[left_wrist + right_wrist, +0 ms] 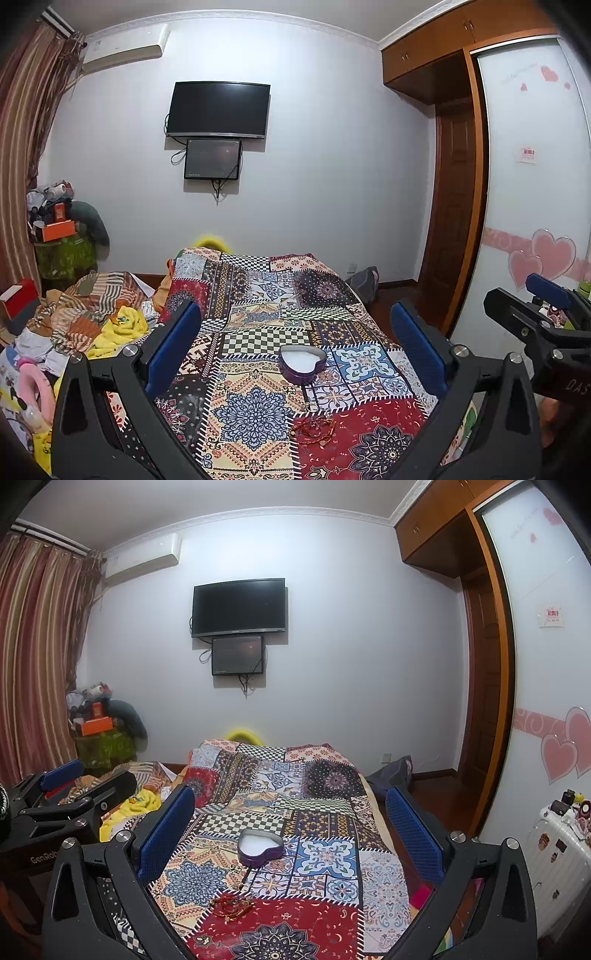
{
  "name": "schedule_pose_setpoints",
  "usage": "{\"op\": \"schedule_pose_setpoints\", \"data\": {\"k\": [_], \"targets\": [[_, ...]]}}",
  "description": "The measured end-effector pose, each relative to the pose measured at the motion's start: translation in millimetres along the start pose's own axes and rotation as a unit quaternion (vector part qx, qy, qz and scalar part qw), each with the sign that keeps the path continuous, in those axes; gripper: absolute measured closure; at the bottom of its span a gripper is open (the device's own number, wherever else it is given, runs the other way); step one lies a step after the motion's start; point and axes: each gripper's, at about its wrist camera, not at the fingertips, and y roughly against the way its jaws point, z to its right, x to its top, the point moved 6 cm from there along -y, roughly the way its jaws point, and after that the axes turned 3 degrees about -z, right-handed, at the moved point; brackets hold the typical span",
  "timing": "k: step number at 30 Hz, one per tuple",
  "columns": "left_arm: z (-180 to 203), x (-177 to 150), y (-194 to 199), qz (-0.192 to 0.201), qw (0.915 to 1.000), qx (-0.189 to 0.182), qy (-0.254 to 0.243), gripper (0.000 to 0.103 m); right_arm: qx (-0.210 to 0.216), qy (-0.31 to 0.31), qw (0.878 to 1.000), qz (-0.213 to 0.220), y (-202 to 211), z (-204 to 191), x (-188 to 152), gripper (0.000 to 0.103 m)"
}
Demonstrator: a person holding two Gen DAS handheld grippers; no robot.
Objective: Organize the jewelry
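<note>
Hovering above the bed: left gripper (pixel 295 334), jaws spread wide, nothing between the blue pads; right gripper (pixel 290 814), same, jaws wide and empty. Both held side by side, well clear of the cloth.

Item 1: heart-shaped tin (pixel 303 362), purple wall, white lining, lid off, sitting upright on the patchwork bedspread (pixel 258 295), approx. centred between each pair of fingers.

Item 2: red bead bracelet (pixel 314 430), tangled w/ gold bits, lying on the spread nearer the grippers than the tin, apart from it. A thin dark cord or chain (pixel 306 397) runs between tin and bracelet; too fine to say which.

Misc.: heap of clothes (pixel 92 321) left of the bed; TV (pixel 218 109) on far wall w/ smaller screen below; white suitcase (pixel 554 853) at right.
</note>
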Motion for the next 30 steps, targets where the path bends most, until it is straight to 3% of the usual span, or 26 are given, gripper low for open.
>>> {"op": "schedule_pose_setpoints", "data": {"k": [30], "targets": [[4.4,1.2,0.2,-0.003,1.0000,-0.002,-0.009,0.000,0.000,0.001,1.000,-0.001,-1.6,1.1,0.3,0.000]]}}
